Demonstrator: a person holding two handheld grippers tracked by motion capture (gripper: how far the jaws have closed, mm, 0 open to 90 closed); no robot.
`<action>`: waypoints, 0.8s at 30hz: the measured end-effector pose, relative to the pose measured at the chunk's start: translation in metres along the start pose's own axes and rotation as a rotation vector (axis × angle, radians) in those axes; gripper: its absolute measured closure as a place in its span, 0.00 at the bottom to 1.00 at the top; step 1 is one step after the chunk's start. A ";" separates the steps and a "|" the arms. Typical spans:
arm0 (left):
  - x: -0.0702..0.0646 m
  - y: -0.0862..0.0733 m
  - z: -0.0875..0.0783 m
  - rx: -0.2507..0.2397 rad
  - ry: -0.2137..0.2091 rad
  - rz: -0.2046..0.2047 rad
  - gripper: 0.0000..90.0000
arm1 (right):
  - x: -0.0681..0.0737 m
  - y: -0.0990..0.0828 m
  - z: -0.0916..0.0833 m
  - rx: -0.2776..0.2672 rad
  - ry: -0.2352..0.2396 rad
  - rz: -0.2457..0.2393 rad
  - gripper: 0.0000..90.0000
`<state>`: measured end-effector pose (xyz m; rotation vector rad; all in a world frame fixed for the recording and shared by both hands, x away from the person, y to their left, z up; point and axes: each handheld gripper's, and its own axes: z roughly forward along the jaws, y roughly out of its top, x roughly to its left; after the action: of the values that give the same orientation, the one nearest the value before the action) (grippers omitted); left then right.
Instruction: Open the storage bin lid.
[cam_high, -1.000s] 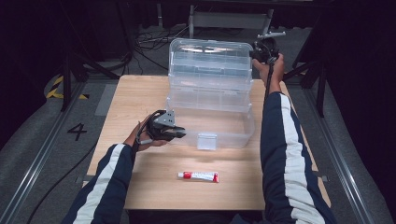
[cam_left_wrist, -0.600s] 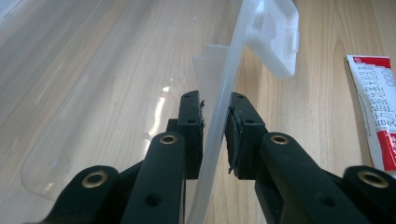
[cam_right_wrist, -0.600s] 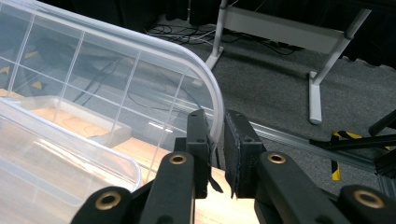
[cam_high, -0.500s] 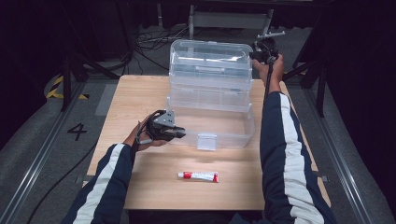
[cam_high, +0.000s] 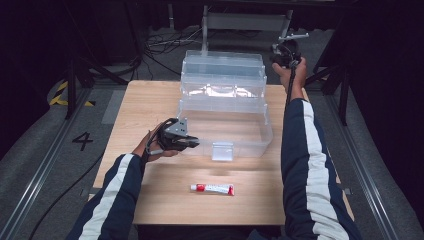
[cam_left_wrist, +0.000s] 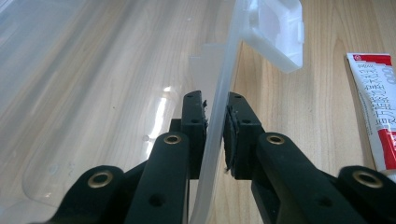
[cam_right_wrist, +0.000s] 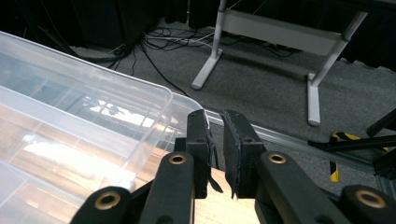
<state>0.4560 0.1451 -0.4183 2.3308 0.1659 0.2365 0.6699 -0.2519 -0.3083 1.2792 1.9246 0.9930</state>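
A clear plastic storage box (cam_high: 225, 131) stands on the wooden table (cam_high: 150, 105), its clear lid (cam_high: 222, 75) raised upright at the back. My left gripper (cam_high: 192, 142) is at the box's front left corner, shut on the thin front wall (cam_left_wrist: 229, 60), which runs between the pads of that gripper (cam_left_wrist: 215, 100). My right gripper (cam_high: 277, 55) is up at the lid's far right corner, and its jaws (cam_right_wrist: 212, 116) stand nearly together on the lid's rim (cam_right_wrist: 84, 116). A red and white tube (cam_high: 212, 188) lies in front of the box, also at the tube's edge (cam_left_wrist: 373, 107).
A clear latch flap (cam_high: 222, 150) hangs at the middle of the box's front wall, seen close as the flap (cam_left_wrist: 275, 32). Behind the table are cables and a grey metal stand (cam_right_wrist: 261, 42) on the dark floor. Bare tabletop stretches left of the box.
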 end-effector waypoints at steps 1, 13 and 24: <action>0.000 0.000 0.000 0.000 0.000 0.002 0.89 | 0.000 0.000 -0.001 -0.001 -0.003 -0.003 0.89; -0.001 0.000 0.000 -0.002 0.010 -0.012 0.88 | 0.003 -0.012 -0.021 -0.023 0.027 -0.034 0.86; -0.002 0.000 0.000 0.002 0.019 -0.012 0.88 | 0.003 -0.024 -0.048 -0.046 0.066 -0.053 0.84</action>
<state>0.4545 0.1445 -0.4185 2.3292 0.1898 0.2530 0.6186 -0.2670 -0.3035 1.1767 1.9639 1.0586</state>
